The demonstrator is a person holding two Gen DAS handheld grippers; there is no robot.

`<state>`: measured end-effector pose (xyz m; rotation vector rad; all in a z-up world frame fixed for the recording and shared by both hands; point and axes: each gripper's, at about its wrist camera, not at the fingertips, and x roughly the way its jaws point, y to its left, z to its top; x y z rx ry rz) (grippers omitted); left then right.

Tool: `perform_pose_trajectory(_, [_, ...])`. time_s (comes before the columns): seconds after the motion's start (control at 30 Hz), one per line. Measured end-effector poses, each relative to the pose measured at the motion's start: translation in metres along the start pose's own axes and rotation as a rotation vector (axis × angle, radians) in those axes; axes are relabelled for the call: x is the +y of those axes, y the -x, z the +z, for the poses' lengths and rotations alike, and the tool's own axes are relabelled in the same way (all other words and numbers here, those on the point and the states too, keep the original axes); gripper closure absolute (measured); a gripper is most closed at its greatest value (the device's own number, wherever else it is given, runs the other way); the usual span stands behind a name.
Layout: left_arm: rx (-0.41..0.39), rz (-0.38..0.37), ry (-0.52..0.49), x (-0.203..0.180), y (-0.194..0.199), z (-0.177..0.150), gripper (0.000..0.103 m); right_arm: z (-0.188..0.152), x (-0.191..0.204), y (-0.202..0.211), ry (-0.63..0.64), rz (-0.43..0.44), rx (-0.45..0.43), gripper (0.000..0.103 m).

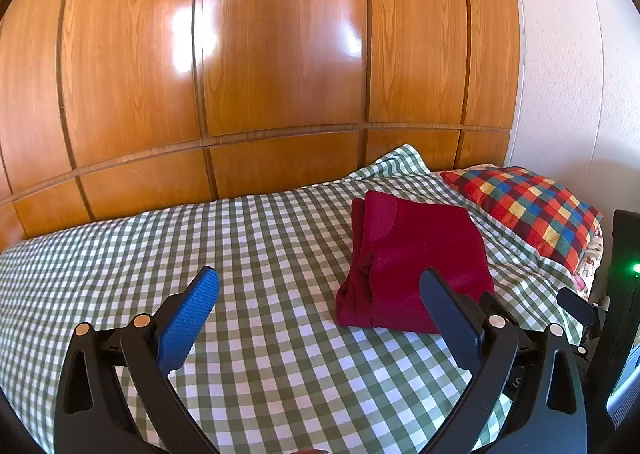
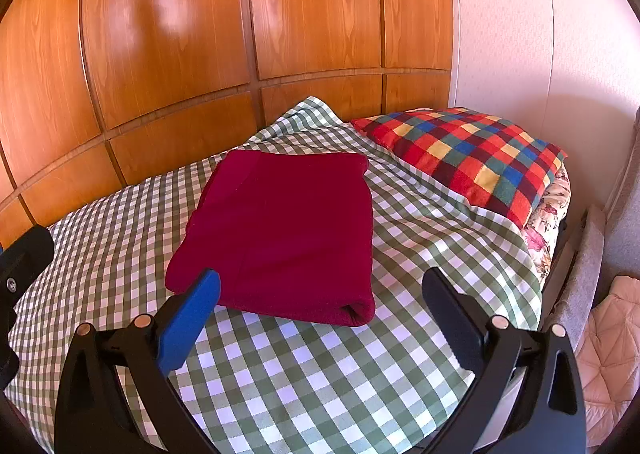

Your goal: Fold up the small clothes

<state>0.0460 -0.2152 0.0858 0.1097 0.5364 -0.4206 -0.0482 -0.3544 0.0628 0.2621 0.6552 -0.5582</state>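
Dark red fleece garment (image 2: 280, 230), folded into a thick rectangle, lay on green-and-white checked bedcover (image 2: 300, 382), near multicoloured checked pillow (image 2: 472, 150). Left gripper (image 1: 320, 310) and right gripper (image 2: 320, 306) spread wide, holding nothing, hovering short of it, likely because folding looked finished.

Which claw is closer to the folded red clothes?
Right. The right claw hangs open just before the folded red clothes. The left claw hangs open farther off, with the clothes ahead toward its right.
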Motion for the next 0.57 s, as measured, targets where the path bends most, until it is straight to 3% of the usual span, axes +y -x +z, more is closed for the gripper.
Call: perform_pose_trajectory(0.57, [0.069, 0.000, 0.022, 0.008, -0.017, -0.009, 0.004, 0.005, -0.022, -0.013, -0.043, -0.008, 0.023, 0.002])
